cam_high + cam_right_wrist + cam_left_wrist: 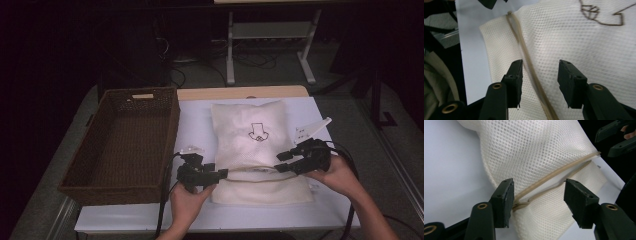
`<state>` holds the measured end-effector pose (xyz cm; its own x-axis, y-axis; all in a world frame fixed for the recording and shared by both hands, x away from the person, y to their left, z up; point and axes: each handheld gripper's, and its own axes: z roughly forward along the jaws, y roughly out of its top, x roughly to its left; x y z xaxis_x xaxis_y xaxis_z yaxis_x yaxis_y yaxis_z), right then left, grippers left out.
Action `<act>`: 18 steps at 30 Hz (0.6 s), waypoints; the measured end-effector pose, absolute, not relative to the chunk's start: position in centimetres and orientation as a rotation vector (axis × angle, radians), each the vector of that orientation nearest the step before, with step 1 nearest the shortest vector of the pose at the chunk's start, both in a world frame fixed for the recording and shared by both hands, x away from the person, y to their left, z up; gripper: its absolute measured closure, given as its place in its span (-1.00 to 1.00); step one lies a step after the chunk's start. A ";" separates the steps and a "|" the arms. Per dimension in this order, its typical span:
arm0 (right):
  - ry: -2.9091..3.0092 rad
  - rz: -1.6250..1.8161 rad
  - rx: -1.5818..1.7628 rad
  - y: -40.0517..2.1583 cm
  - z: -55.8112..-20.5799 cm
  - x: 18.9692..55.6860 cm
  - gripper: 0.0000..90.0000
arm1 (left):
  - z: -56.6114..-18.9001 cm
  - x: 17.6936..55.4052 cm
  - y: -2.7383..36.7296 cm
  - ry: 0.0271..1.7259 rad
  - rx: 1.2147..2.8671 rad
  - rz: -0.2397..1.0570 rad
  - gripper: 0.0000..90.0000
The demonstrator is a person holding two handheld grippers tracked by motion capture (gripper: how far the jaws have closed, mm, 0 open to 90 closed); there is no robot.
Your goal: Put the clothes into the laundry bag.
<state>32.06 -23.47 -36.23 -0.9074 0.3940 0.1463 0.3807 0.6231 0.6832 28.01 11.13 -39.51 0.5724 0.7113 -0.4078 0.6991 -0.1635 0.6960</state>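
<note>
Left gripper point(223, 173) spread, jaws apart at the bag's point(252, 150) left edge, cord point(554, 173) running between them, its looped end just beside one pad. Right gripper point(282, 161) spread too, straddling the cord at the right edge, pads clear of it. Mesh bag flat on white table point(195, 125), arrow drawing point(258, 132) facing up. Wicker basket point(122, 145) beside, to the left.

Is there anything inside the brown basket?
No, the brown basket shows just its bare woven bottom in the high view.
</note>
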 end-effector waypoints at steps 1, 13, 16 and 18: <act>2.801 1.187 0.683 -23.7 -36.2 32.1 0.17 | -39.5 28.1 11.2 1.139 1.886 0.023 -0.12; 2.728 1.201 0.770 -25.5 -36.2 32.1 -0.16 | -39.4 28.0 11.8 1.102 1.923 0.079 -0.24; 2.728 1.196 0.794 -25.7 -36.4 32.1 -0.24 | -39.5 28.0 11.9 1.088 1.937 0.092 -0.27; 2.720 1.194 0.807 -25.9 -36.5 32.0 -0.27 | -39.5 27.9 11.9 1.078 1.941 0.104 -0.29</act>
<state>31.96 -25.92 -36.48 -0.8607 0.4875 0.1469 0.4381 0.5621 0.7015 27.88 11.87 -39.54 0.6186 0.7176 -0.3200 0.6435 -0.2290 0.7304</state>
